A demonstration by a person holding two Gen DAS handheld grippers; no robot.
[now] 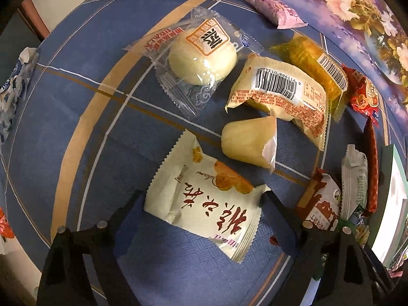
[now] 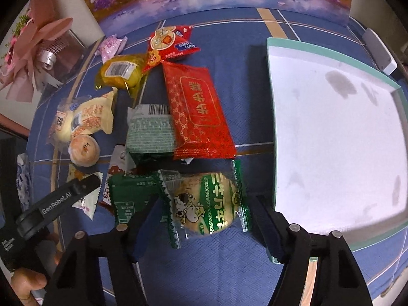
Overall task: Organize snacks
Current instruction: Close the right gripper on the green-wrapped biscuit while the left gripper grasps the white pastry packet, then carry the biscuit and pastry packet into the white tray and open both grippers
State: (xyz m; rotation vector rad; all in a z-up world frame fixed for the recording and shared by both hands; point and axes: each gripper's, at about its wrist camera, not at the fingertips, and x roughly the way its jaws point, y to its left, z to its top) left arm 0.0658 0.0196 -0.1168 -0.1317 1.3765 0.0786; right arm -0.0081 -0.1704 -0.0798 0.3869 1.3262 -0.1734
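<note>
I hold the left claw (image 1: 202, 199) astride the cream pastry packet (image 1: 204, 204) on the blue tabletop (image 1: 97, 127) and the right claw (image 2: 204, 207) astride the green-edged cow-print biscuit packet (image 2: 206, 204), both unclamped, squeezing across each packet's middle beside the white tray (image 2: 336, 137).

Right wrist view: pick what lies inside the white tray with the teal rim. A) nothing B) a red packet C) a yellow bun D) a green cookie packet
A: the white tray shows only a bare, stained floor; the red packet and the green cookie packet lie on the blue cloth beside it.
</note>
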